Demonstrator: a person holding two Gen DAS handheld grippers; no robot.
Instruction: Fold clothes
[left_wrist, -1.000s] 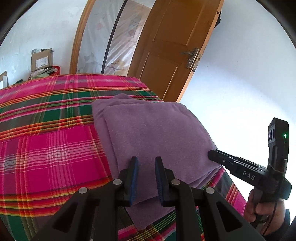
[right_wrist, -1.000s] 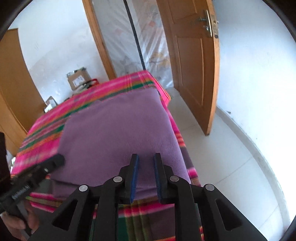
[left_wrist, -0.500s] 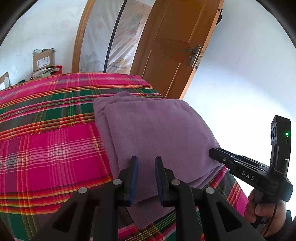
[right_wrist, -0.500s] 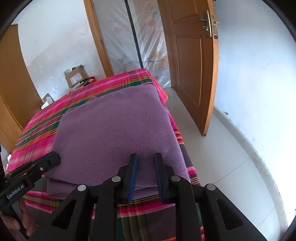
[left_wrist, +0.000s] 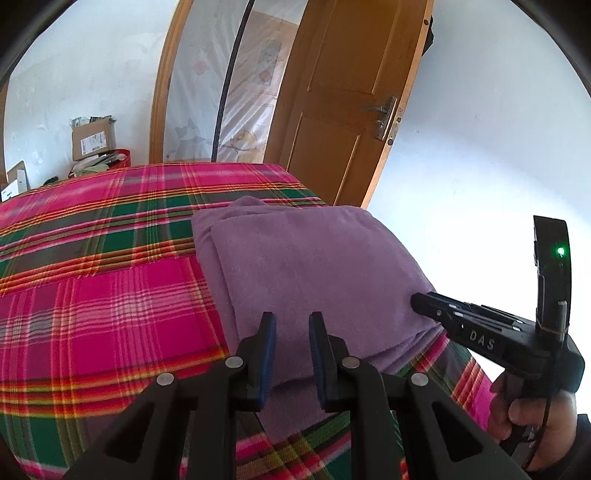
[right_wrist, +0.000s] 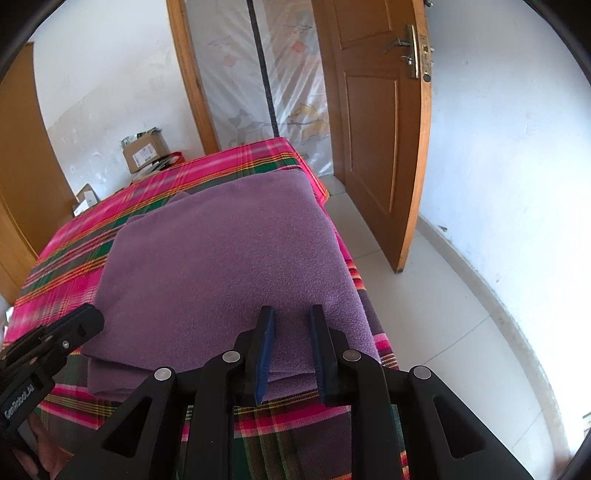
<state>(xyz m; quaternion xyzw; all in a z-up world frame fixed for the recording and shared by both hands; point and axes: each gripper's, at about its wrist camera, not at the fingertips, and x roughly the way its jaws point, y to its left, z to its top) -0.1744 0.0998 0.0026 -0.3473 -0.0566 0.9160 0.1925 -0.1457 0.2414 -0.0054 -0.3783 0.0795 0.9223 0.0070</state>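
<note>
Fleece (left_wrist: 317, 273), purple and already folded into a thick stack, lies on the plaid bed (left_wrist: 92, 295) along its door-side edge. My left gripper (left_wrist: 291, 325) hangs over the near edge, jaws a narrow gap apart, holding nothing. My right gripper (right_wrist: 291, 317) stands the same way over the near corner, empty. For another fold, I judge I should slide one finger under every layer before pinching, so the stack lifts whole and stays off the bed's edge.

Left tool (left_wrist: 291, 325) and right tool (right_wrist: 291, 319) both point forward, fingers parted with nothing between them.
</note>
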